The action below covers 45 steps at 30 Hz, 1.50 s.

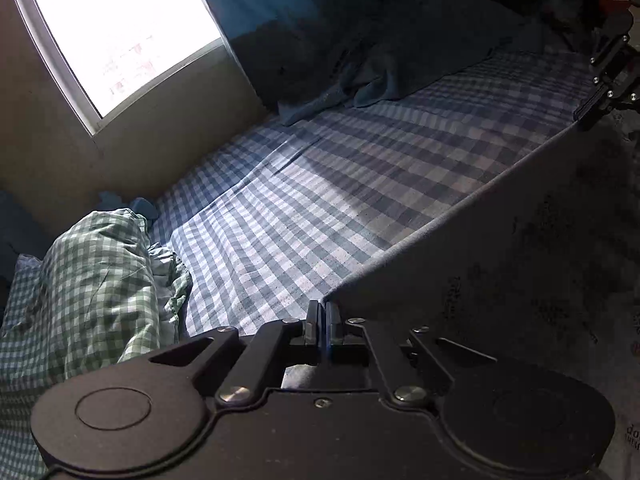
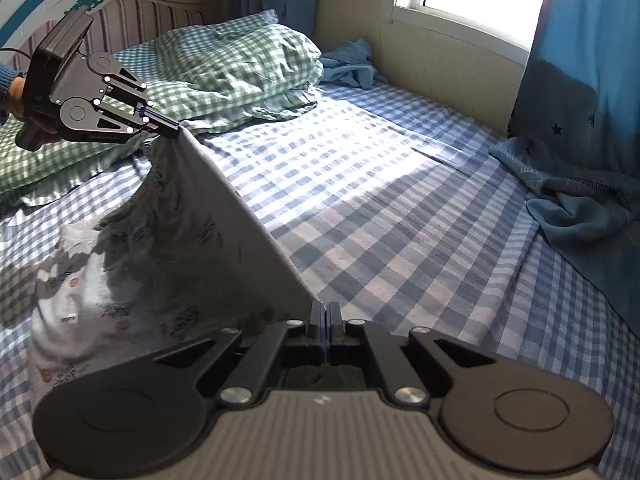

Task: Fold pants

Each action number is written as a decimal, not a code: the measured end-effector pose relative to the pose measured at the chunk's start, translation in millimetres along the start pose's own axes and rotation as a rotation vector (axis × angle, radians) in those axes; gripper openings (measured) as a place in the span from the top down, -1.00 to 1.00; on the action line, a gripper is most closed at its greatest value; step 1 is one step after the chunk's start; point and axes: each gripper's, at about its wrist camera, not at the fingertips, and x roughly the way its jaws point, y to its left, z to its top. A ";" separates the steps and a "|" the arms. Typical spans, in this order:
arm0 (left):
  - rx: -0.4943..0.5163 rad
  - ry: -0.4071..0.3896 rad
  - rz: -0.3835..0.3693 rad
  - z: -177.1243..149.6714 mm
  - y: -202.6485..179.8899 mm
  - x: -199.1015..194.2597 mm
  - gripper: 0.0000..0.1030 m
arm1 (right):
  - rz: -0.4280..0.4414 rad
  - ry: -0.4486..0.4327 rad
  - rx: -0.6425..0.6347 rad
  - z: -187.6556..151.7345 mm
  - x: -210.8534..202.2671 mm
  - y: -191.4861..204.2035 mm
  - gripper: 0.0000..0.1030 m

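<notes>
Light grey pants (image 2: 180, 240) with small dark and red prints hang lifted above the bed, their top edge pulled taut between both grippers. In the right wrist view my right gripper (image 2: 326, 312) is shut on one end of that edge. My left gripper (image 2: 176, 130), held by a hand (image 2: 12, 96), pinches the other end up near the pillow. From the left wrist view, my left gripper (image 1: 323, 312) is shut on the pants (image 1: 520, 240), and the right gripper (image 1: 580, 114) grips the far corner. The lower part of the pants drapes onto the sheet.
The bed has a blue and white checked sheet (image 2: 400, 208). Green checked pillows (image 2: 236, 68) lie by the striped headboard (image 2: 132, 16). A crumpled blue blanket (image 2: 580, 208) sits at the foot under a blue curtain (image 2: 580, 60). A wall with a bright window (image 1: 120, 28) runs along the far side.
</notes>
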 end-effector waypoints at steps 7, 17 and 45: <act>0.111 -0.020 -0.021 -55.5 -48.2 -73.9 0.99 | 0.041 0.056 0.035 -51.1 -53.8 102.6 1.00; 0.185 0.089 0.025 -138.9 -107.8 -82.0 0.99 | 0.080 0.171 0.056 -104.7 -30.8 194.6 1.00; 0.064 0.285 -0.081 -179.5 -135.2 -77.7 0.22 | 0.007 0.270 0.032 -151.1 -16.8 269.5 0.50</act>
